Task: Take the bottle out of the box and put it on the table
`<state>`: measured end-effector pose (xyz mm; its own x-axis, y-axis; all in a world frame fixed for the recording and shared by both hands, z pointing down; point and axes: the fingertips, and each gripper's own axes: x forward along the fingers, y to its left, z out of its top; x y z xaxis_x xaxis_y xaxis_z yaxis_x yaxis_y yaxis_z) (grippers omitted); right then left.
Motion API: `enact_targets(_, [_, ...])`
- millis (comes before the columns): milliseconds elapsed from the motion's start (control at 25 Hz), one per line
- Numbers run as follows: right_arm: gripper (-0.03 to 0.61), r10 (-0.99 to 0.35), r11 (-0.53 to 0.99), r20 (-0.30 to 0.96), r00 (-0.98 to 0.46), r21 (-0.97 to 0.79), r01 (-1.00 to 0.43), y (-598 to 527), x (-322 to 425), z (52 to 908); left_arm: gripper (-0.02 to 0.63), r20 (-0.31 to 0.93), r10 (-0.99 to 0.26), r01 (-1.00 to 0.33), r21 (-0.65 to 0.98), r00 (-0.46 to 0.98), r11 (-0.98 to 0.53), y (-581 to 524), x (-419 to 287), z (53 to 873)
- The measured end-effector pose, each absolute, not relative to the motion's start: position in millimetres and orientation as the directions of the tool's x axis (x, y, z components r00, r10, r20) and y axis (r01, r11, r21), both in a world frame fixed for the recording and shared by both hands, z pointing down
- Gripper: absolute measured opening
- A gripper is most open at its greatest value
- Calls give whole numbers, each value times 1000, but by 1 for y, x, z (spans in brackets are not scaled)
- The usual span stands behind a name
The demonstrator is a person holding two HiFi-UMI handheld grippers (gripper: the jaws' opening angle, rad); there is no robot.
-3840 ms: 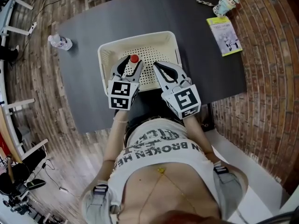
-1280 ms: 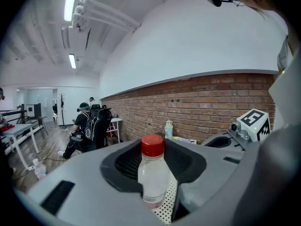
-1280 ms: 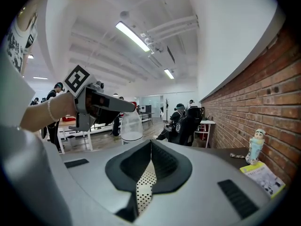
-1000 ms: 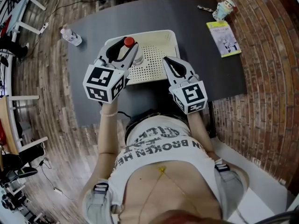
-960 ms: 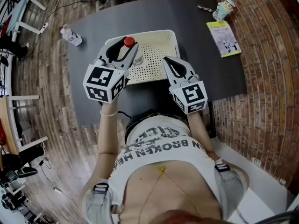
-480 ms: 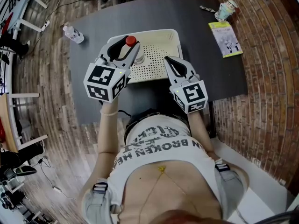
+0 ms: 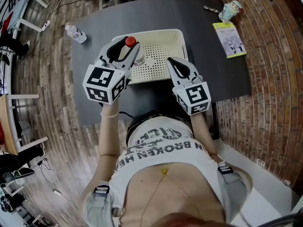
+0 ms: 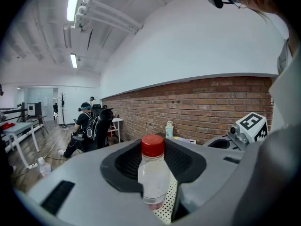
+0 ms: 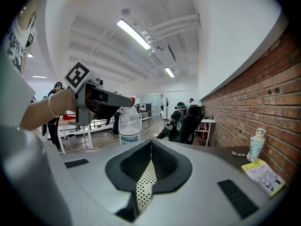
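A clear plastic bottle (image 7: 137,57) with a red cap is held upright between the jaws of my left gripper (image 7: 127,47), above the left part of the white perforated box (image 7: 156,32). The left gripper view shows the bottle (image 8: 152,173) clamped at its body, with the box's dotted floor below it. My right gripper (image 7: 171,62) hovers over the box's near right edge, shut and holding nothing. From the right gripper view, the bottle (image 9: 129,121) hangs in the left gripper (image 9: 101,100) off to the left.
The box stands on a dark table (image 7: 199,22). A yellow-green booklet (image 7: 229,39) and a small figurine (image 7: 230,9) lie at its far right. Another bottle (image 7: 75,33) lies on the wooden floor to the left. People sit in the room's background (image 8: 87,126).
Compared with 3.8 s ago, my left gripper has risen with the bottle, out of the box. Over the last second both grippers have barely moved.
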<state>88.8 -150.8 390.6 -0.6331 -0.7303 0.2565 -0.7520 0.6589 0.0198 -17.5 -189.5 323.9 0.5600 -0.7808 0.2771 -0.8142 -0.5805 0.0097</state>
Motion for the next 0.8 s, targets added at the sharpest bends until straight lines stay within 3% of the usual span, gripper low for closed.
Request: enact_targets(800, [9,-755,628,283,-592,50,-777,-140,46,392,149,240,-869,-897,20,433,-441,-168,-148,315])
